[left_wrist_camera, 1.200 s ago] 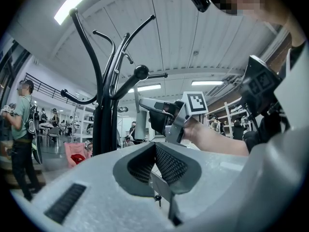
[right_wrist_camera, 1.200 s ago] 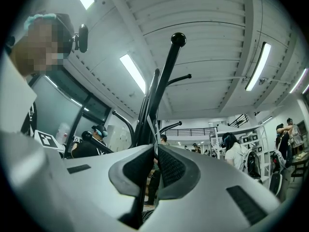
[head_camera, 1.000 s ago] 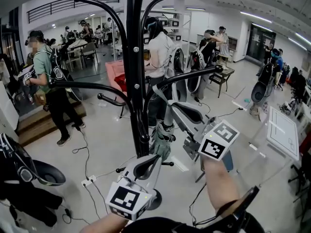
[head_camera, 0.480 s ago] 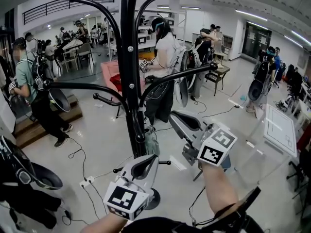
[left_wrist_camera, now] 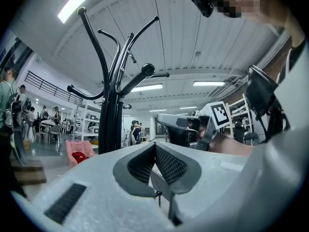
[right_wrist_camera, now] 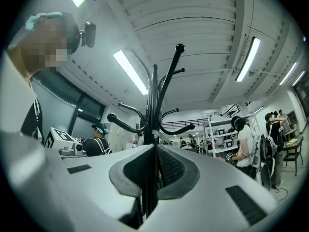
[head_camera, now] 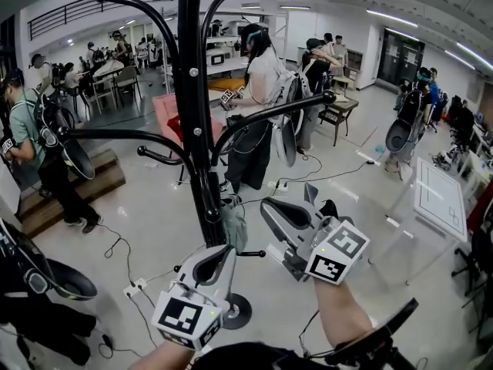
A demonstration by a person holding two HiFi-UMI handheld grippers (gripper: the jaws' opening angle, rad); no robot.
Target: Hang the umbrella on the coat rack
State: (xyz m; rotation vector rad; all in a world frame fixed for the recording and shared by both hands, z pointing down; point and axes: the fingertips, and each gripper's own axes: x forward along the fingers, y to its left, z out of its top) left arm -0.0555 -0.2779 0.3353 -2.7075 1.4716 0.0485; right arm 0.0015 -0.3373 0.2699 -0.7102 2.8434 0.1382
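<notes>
The black coat rack point(head_camera: 194, 106) rises in the middle of the head view, its curved arms spreading left and right. A folded grey-green umbrella point(head_camera: 233, 227) hangs against the pole, low down; its strap and the hook that carries it are hidden. Just below the umbrella, my left gripper point(head_camera: 226, 251) is shut and empty. My right gripper point(head_camera: 267, 205) is to the umbrella's right, apart from it, also shut with nothing held. The rack's pole point(left_wrist_camera: 110, 115) shows in the left gripper view behind the closed left gripper point(left_wrist_camera: 154, 147). The right gripper point(right_wrist_camera: 155, 149) points at the rack point(right_wrist_camera: 153, 105).
The rack's round base point(head_camera: 237, 311) rests on a grey floor crossed by cables point(head_camera: 131, 241). Several people with gear stand behind the rack. There is a white table point(head_camera: 439, 199) at the right, a pink seat point(head_camera: 166, 114) behind the rack and dark gear point(head_camera: 35, 284) at the left.
The right gripper has drawn back and down from the umbrella. The umbrella now hangs closer to the pole. The left gripper has dropped slightly.
</notes>
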